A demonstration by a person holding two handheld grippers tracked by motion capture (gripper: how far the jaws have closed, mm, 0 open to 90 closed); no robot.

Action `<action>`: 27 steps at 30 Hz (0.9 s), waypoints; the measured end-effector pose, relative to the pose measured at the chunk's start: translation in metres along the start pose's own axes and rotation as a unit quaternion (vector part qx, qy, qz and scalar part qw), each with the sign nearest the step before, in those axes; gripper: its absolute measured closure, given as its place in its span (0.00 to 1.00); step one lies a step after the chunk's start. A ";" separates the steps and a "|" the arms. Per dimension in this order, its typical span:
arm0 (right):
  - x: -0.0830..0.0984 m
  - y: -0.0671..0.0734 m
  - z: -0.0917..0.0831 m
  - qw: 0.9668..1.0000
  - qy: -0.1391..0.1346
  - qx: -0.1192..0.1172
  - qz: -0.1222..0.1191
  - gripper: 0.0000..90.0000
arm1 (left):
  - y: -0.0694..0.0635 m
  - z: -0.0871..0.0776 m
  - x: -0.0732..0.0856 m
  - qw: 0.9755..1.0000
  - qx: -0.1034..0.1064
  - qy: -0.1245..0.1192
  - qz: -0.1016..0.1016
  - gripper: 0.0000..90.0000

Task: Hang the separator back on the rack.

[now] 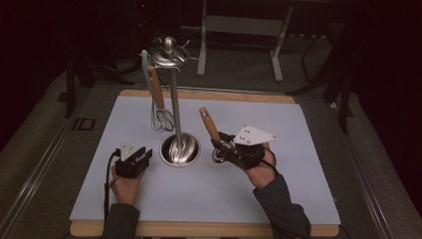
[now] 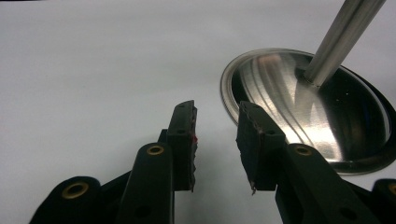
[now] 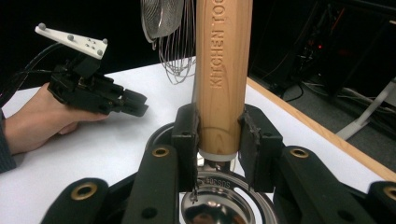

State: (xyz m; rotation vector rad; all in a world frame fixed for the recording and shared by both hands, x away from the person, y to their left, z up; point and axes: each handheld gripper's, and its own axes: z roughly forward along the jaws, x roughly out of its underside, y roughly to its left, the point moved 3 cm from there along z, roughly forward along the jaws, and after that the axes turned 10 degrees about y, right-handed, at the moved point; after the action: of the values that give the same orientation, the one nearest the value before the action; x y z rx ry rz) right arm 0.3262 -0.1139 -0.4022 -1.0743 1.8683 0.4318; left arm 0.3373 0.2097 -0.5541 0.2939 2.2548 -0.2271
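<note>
1. Wooden handle of a metal ladle sits pinched between our right gripper's pads, its bowl just below them.
2. Our left gripper rests on the white mat, fingers spread with nothing between.
3. Just beyond stands the steel rack's base, a whisk hanging from the rack.

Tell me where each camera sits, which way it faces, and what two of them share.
High view: above the person's side, facing forward and down on the table; both hands, left gripper and right gripper show.
Left gripper view: on the left gripper, along its open jaws at the stand's steel base.
Right gripper view: on the right gripper, jaws clamping a wooden handle; left gripper beyond.
Shared: all three show the base.
</note>
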 end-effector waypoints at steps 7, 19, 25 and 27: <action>-0.012 -0.001 -0.004 1.000 -0.014 0.005 -0.004 0.78 | 0.000 0.000 0.000 1.000 0.000 0.001 0.001 0.75; -0.035 0.002 -0.010 0.999 -0.025 0.011 -0.025 0.78 | 0.000 0.000 0.000 1.000 0.000 0.000 0.001 0.75; -0.040 0.001 -0.011 0.999 -0.025 0.016 -0.030 0.78 | 0.000 0.000 0.000 1.000 0.000 0.000 0.001 0.75; -0.043 0.000 -0.012 0.999 -0.027 0.018 -0.033 0.78 | 0.000 0.000 0.000 1.000 0.000 0.000 0.001 0.75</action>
State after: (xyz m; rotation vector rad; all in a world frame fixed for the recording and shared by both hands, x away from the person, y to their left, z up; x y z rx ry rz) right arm 0.3285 -0.1008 -0.3598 -1.0870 1.7813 0.3832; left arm 0.3374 0.2096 -0.5541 0.2968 2.2547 -0.2254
